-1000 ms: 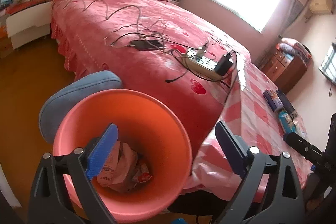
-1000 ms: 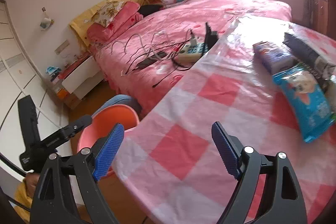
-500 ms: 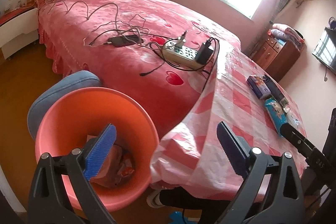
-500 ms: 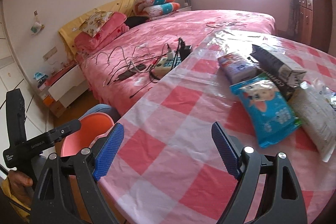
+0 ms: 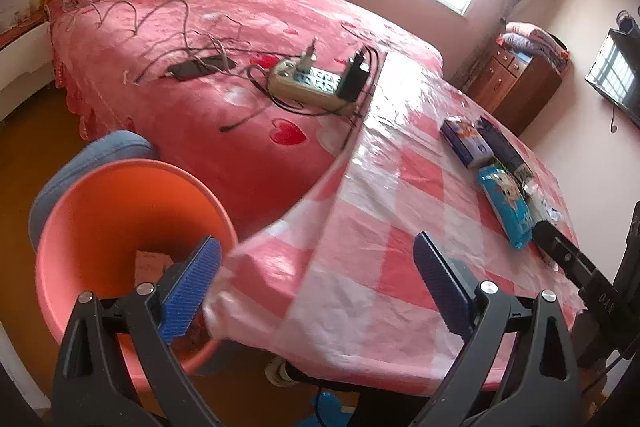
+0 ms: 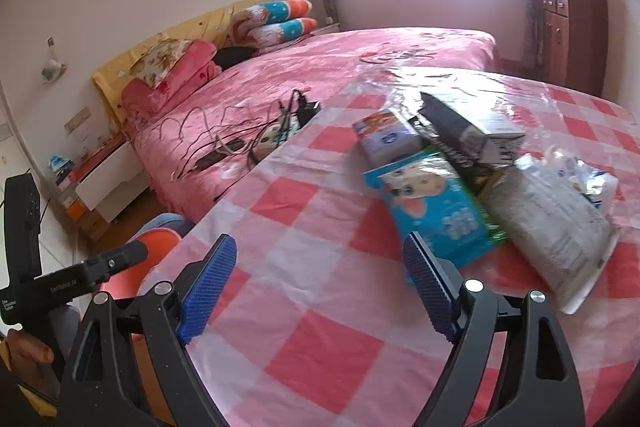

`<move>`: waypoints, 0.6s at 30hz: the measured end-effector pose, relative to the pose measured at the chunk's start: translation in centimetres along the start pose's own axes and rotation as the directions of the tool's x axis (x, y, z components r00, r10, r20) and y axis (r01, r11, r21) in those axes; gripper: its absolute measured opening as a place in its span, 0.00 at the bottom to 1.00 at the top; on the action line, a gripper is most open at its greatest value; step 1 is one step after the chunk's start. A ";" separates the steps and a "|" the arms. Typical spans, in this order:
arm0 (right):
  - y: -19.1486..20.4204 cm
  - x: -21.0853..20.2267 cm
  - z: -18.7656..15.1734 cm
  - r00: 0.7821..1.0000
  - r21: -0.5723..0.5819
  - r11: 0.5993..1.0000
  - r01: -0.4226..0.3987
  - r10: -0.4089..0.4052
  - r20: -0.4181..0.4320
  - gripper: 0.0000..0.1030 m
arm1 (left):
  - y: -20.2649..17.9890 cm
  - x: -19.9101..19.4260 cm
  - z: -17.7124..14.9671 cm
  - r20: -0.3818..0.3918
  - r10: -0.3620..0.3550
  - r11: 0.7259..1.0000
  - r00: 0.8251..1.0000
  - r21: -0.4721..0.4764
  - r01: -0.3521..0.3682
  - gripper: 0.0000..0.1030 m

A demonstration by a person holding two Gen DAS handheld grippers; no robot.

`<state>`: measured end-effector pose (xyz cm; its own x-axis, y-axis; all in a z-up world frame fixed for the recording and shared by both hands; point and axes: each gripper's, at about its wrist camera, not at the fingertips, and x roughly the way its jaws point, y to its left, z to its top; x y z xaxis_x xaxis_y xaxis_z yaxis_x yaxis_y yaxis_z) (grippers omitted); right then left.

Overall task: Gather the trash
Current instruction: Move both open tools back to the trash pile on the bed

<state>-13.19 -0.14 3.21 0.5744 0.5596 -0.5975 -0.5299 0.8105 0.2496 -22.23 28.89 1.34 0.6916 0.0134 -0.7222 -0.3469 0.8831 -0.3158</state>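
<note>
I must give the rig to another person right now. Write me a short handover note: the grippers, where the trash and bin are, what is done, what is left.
Left gripper: open, empty, above the table edge beside the bin.
Right gripper: open, empty, above the table, short of the blue packet.
Bin: on the floor by the table, left side; some trash already inside.
Left on the table: blue packet, small box, dark carton, white bag, clear wrapper.
Next, probably: pick the blue packet first, it lies nearest.
</note>
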 end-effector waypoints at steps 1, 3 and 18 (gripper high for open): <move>-0.4 -0.2 0.0 1.000 0.003 1.000 0.008 -0.008 0.006 0.82 | -0.5 0.3 -0.1 -0.011 -0.003 1.000 1.000 0.004 0.003 0.94; -1.1 -0.5 0.0 1.000 0.013 1.000 0.013 -0.014 0.013 0.82 | -1.1 0.6 -0.2 -0.021 -0.004 1.000 1.000 0.011 0.004 0.94; -5.8 -2.0 0.1 0.996 0.061 0.995 0.075 -0.078 0.038 0.82 | -7.0 2.7 -0.7 -0.078 -0.007 0.995 0.997 0.095 0.014 0.94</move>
<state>-11.23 -5.93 3.08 0.6373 0.5013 -0.5853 -0.4460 0.8593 0.2503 -18.36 22.43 1.21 0.6424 -0.0294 -0.7658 -0.2753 0.9237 -0.2665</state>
